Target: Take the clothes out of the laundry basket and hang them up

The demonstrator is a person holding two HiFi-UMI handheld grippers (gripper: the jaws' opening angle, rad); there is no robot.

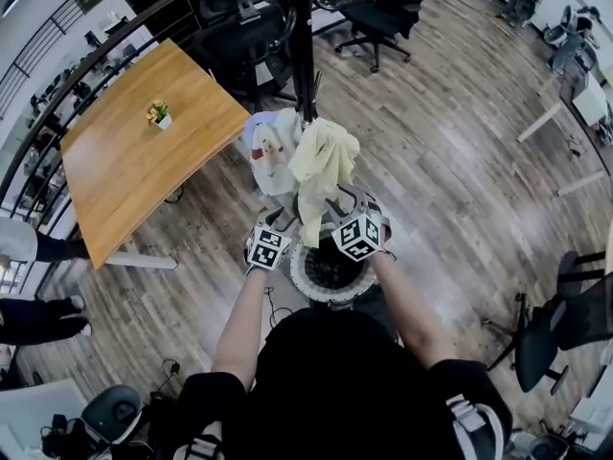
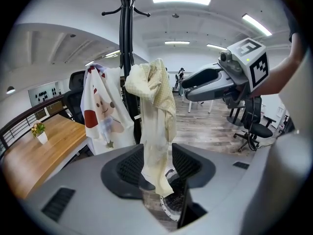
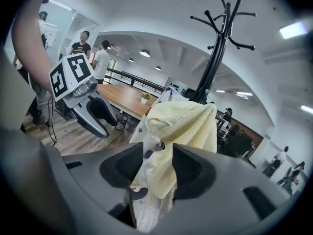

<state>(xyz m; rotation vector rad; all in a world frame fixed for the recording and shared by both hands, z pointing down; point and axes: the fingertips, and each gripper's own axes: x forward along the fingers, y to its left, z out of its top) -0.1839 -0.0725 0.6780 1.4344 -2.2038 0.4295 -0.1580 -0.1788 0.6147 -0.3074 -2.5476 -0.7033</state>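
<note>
A pale yellow garment (image 1: 324, 161) hangs from the black coat stand (image 1: 304, 46), beside a white garment with a cartoon print (image 1: 271, 147). Below them stands the round laundry basket (image 1: 302, 286). My left gripper (image 1: 276, 220) and right gripper (image 1: 341, 206) are raised at the yellow garment's lower end. In the left gripper view the yellow garment (image 2: 156, 106) hangs loose between the jaws of my left gripper (image 2: 154, 163), which stands open. In the right gripper view the yellow garment (image 3: 188, 124) lies between the jaws of my right gripper (image 3: 157, 168), also open, the pads not pressing it.
A wooden table (image 1: 134, 151) with a small potted plant (image 1: 159, 113) stands to the left of the stand. Black office chairs (image 1: 383, 12) stand behind it and at the right (image 1: 565, 324). People (image 3: 93, 53) stand near a railing at the far left.
</note>
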